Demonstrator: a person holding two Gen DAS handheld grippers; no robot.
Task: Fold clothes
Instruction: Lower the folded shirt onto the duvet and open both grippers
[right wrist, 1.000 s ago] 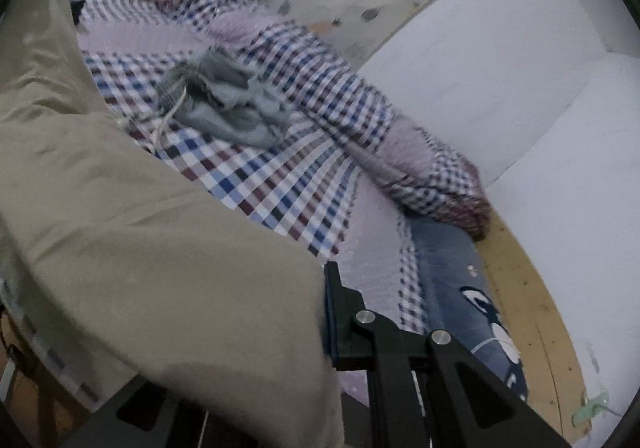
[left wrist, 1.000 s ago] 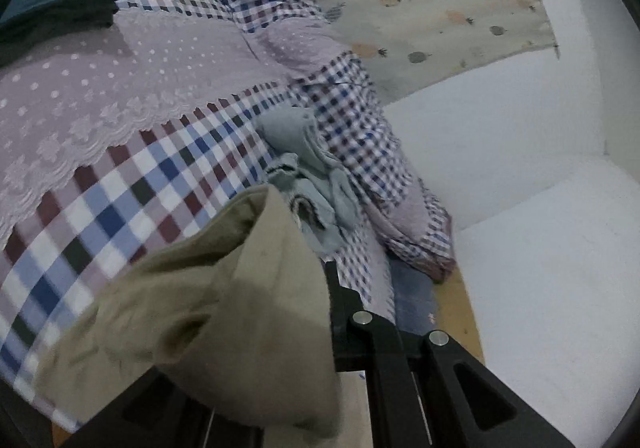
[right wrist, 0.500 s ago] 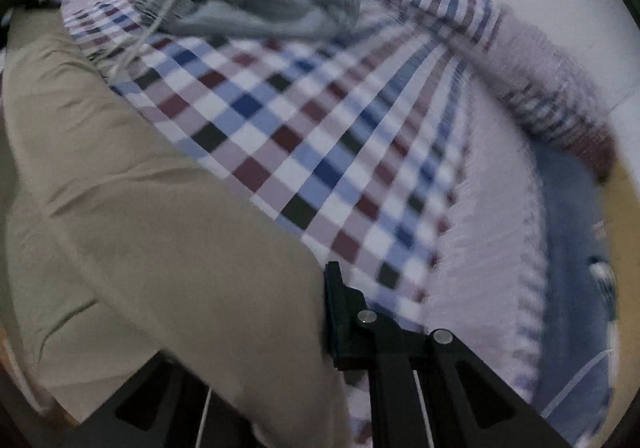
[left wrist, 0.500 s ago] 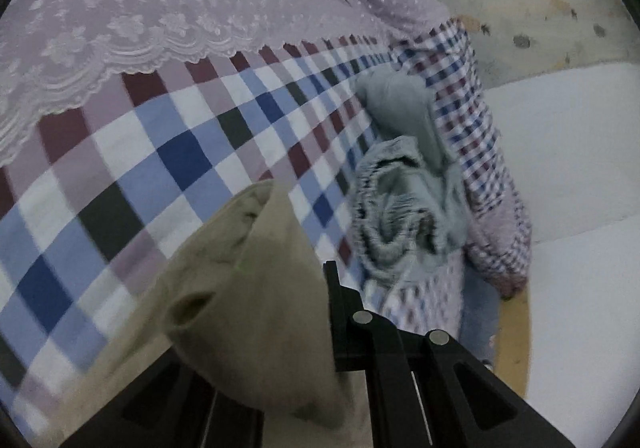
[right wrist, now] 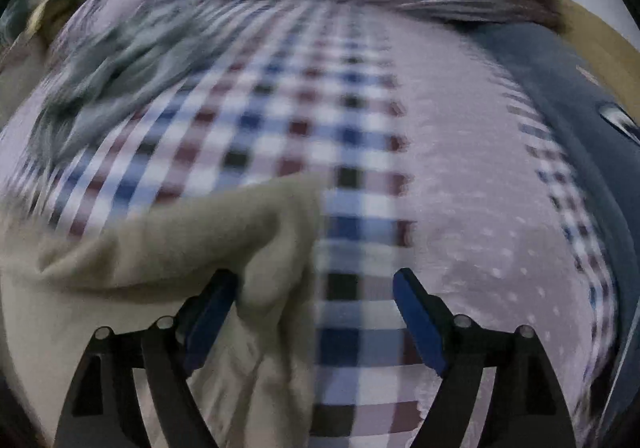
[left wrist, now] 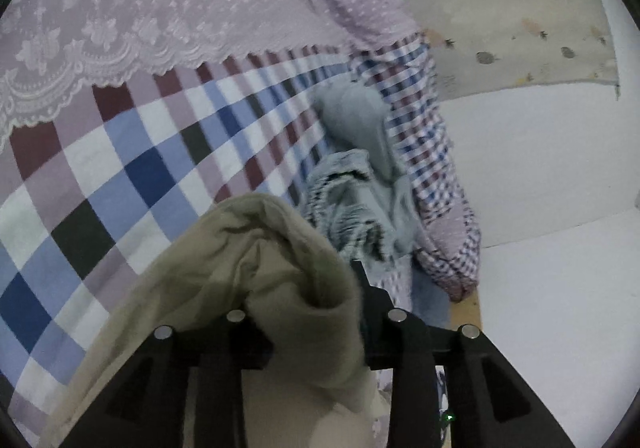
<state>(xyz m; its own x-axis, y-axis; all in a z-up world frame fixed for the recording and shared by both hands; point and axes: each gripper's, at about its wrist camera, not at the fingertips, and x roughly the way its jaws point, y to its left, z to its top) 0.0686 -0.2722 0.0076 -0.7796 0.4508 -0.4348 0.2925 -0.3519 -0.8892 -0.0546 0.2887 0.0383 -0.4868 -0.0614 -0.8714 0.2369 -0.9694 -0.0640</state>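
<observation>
You have one checked bedspread point(left wrist: 132, 168) carrying two garments: a khaki one point(left wrist: 256, 272) nearest you and a crumpled grey one point(left wrist: 360, 200) beyond. Your right tool point(right wrist: 316, 312), clamped earlier, now gapes beside the khaki cloth; your left tool point(left wrist: 308, 324) has spread too, cloth draped between.

A garment point(left wrist: 256, 288) lies on the bed point(left wrist: 120, 176), draped between the left gripper point(left wrist: 308, 332)'s fingers. Beyond it to the right, a crumpled garment point(left wrist: 360, 184) sits on the quilt near the bed's far edge. A wall hanging point(left wrist: 512, 8) lies behind the bed.

In the right wrist view, the garment point(right wrist: 168, 248) lies left, against the left finger of the right gripper point(right wrist: 316, 304).
</observation>
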